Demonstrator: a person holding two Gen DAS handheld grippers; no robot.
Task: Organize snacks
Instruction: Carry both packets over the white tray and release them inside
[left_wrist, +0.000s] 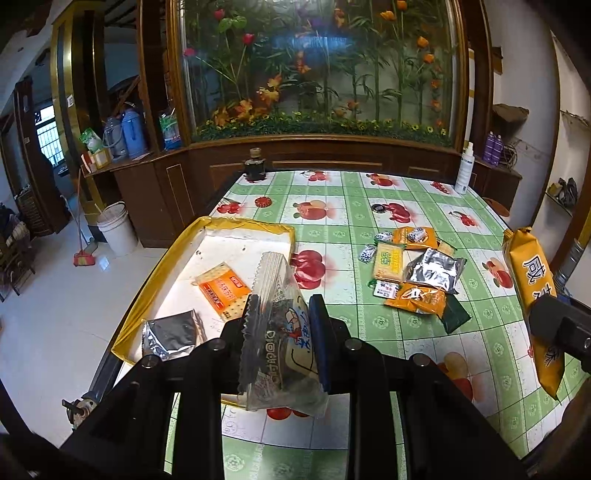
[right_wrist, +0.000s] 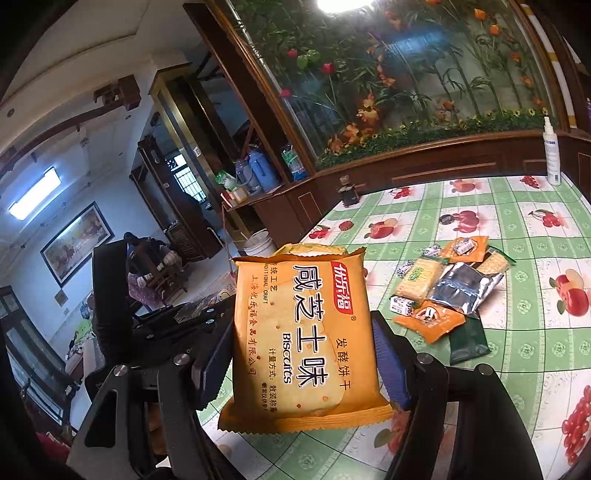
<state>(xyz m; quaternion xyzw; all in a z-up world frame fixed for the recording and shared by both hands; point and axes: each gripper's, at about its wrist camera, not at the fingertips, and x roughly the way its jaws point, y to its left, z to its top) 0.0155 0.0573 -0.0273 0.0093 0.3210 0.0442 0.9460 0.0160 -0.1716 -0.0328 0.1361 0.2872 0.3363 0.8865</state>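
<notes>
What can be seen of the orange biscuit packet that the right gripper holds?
The orange biscuit packet is a glossy, sealed plastic wrapper with crimped ends, a red brand label, large white Chinese characters, the word "Biscuits" and a cracker picture. It stands upright above the table, pinched at both side edges by the right gripper, whose blue-padded fingers touch it. Nothing else touches it.
</notes>
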